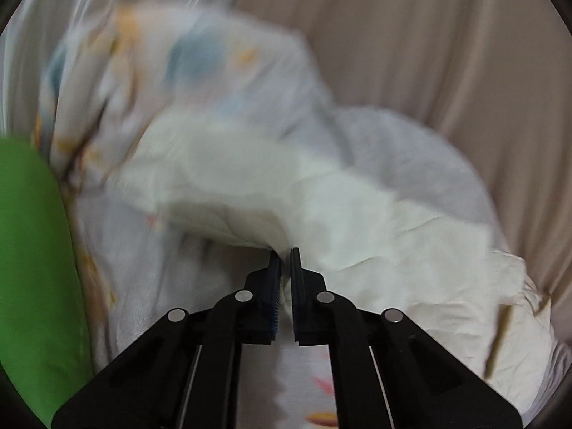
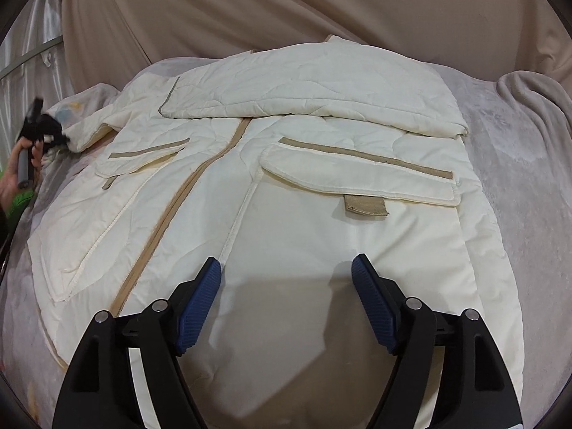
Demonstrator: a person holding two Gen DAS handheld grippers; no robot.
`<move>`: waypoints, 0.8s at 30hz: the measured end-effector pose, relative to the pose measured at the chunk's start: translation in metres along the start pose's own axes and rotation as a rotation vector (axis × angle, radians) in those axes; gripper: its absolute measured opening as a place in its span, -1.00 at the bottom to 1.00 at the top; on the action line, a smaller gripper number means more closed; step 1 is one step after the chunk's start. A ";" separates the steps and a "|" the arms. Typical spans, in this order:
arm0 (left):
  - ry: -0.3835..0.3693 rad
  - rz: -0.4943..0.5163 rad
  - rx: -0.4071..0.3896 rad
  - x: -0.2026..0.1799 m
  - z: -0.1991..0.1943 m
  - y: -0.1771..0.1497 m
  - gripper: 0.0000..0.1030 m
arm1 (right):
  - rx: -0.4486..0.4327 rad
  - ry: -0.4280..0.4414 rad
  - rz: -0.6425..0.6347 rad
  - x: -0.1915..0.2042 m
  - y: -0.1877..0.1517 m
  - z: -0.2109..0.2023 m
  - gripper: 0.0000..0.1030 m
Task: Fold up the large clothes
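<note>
A cream quilted jacket (image 2: 286,186) with tan trim lies front up on a bed; one sleeve (image 2: 314,89) is folded across its chest. My right gripper (image 2: 286,268) is open and empty, hovering low over the jacket's lower front. My left gripper (image 1: 285,255) is shut on the jacket's other sleeve (image 1: 321,207) and lifts it; this view is blurred by motion. In the right wrist view the left gripper (image 2: 53,130) shows at the far left, holding the sleeve end.
The bed has a pale patterned sheet (image 1: 125,268). A grey blanket (image 2: 529,107) is bunched at the right. Beige curtains (image 2: 321,7) hang behind. A green sleeve of the person (image 1: 32,268) is at the left.
</note>
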State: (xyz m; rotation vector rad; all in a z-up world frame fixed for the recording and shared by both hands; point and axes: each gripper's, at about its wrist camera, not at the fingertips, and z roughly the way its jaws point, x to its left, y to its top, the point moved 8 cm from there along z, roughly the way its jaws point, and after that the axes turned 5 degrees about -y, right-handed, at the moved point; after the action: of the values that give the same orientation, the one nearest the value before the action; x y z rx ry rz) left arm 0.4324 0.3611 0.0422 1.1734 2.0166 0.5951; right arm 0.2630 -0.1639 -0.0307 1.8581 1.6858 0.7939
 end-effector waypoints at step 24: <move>-0.363 1.002 0.110 -0.418 -0.045 -0.332 0.17 | -0.032 0.097 0.054 0.000 0.000 -0.010 0.63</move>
State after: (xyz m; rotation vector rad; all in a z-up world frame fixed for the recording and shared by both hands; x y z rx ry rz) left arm 0.3536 -0.1663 -0.0103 2.1738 1.0704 0.6605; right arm 0.2558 -0.1636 -0.0237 1.8772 1.6772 0.9422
